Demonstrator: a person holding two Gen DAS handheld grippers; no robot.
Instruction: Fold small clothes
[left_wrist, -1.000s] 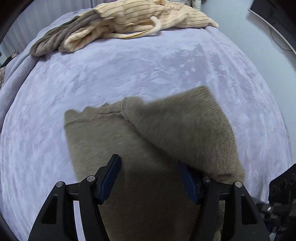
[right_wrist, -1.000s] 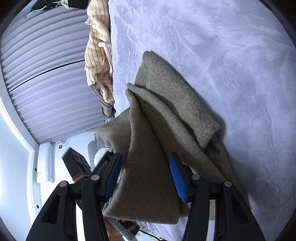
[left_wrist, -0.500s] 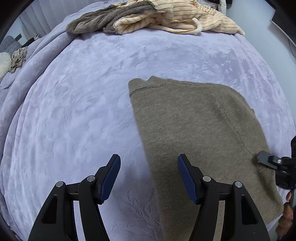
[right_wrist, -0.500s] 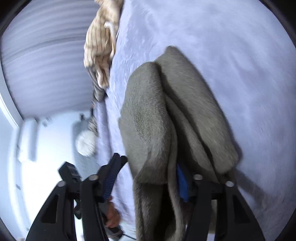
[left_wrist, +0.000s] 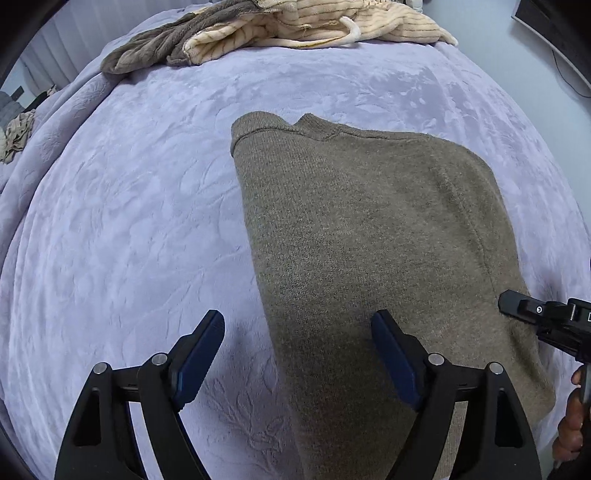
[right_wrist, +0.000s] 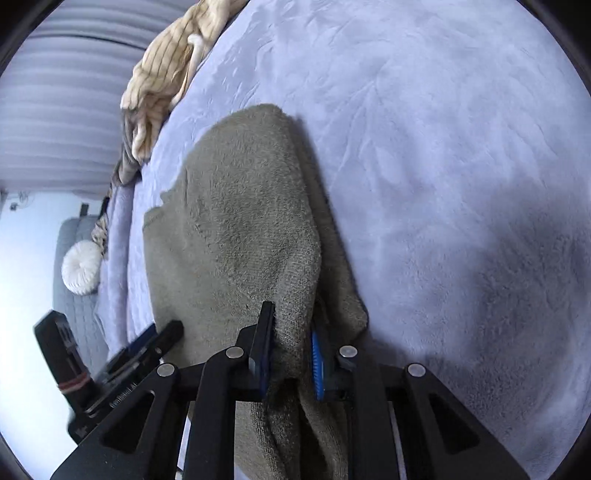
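My right tool (right_wrist: 291, 345) is clamped on the near edge of the olive-brown knit sweater (left_wrist: 369, 236) lying on the lavender bed (left_wrist: 129, 221); my left tool (left_wrist: 297, 354), jaws opening, hovers astride its left edge.

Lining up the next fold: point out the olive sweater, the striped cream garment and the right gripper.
olive sweater (left_wrist: 369, 236): left wrist view, middle of its flat top layer.
striped cream garment (left_wrist: 332, 22): left wrist view, ribbed middle of the pile.
right gripper (right_wrist: 293, 332): right wrist view, between its fingers, pinching sweater fabric.
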